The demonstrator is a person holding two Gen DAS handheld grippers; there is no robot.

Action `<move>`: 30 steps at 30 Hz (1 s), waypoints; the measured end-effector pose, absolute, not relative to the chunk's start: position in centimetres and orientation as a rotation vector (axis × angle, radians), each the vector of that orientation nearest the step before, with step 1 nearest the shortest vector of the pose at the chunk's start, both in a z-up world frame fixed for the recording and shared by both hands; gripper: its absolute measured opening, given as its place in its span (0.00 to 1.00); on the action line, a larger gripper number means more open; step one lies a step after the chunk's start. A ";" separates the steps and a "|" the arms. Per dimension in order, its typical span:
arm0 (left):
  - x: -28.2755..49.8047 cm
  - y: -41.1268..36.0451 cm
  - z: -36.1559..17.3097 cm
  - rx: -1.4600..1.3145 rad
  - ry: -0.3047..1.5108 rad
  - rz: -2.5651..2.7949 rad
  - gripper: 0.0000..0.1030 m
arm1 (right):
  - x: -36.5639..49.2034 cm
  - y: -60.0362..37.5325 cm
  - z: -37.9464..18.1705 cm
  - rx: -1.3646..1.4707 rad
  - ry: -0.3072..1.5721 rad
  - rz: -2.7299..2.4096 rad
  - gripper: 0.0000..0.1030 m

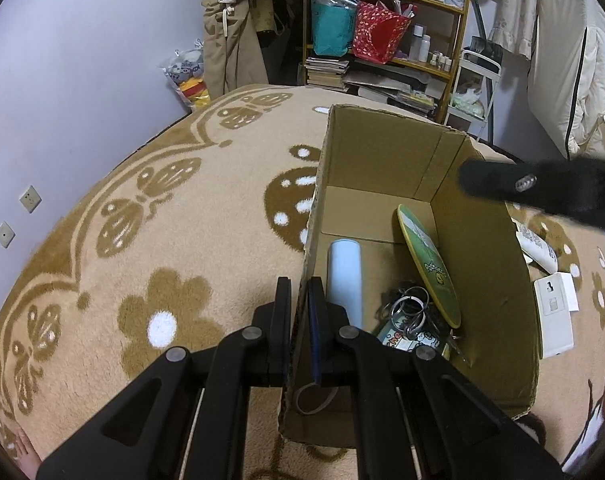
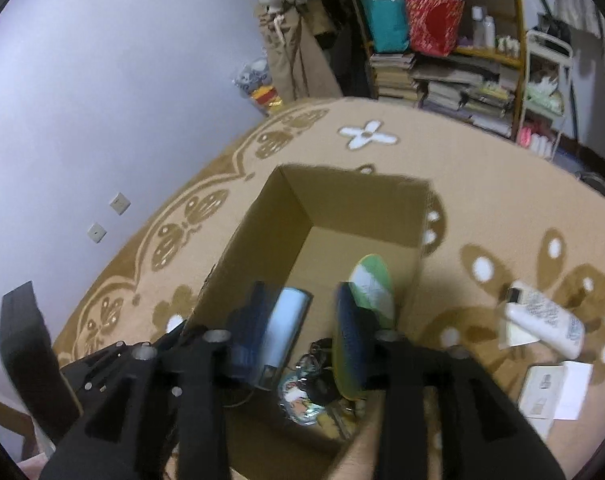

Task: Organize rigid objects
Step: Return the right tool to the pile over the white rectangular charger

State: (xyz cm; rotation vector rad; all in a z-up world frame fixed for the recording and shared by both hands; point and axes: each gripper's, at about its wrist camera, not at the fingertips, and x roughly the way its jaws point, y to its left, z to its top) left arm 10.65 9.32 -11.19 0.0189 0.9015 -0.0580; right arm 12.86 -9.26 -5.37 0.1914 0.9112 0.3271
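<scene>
Left tongs (image 1: 300, 300) clamping box wall (image 1: 308, 248), angled down

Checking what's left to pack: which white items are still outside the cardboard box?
Two: the white plastic bottle lying on the patterned rug, and the flat white carton nearer the camera. The pale blue cylinder is inside.

box (image 1: 382, 160): matt brown corrugated cardboard, raw edges | carpet (image 1: 182, 240): tufted pile, fuzzy | tube (image 1: 344, 276): smooth pale plastic, at 9 o'clock inside box | disc (image 1: 430, 268): glossy printed face | rings (image 1: 412, 306): shiny metal | left gripper (image 1: 300, 320): matt black plastic
</scene>
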 end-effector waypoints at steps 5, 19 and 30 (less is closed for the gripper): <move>10.6 9.3 -11.1 0.008 0.899 -0.057 0.07 | 11.7 -11.8 -3.9 0.215 0.864 0.326 0.93; 10.6 9.4 -11.1 0.018 0.900 -0.052 0.07 | 8.9 -20.2 -6.1 0.145 0.874 0.057 1.00; 10.7 9.4 -11.0 0.009 0.899 -0.053 0.07 | 7.8 -22.7 -9.6 0.133 0.922 -0.063 1.00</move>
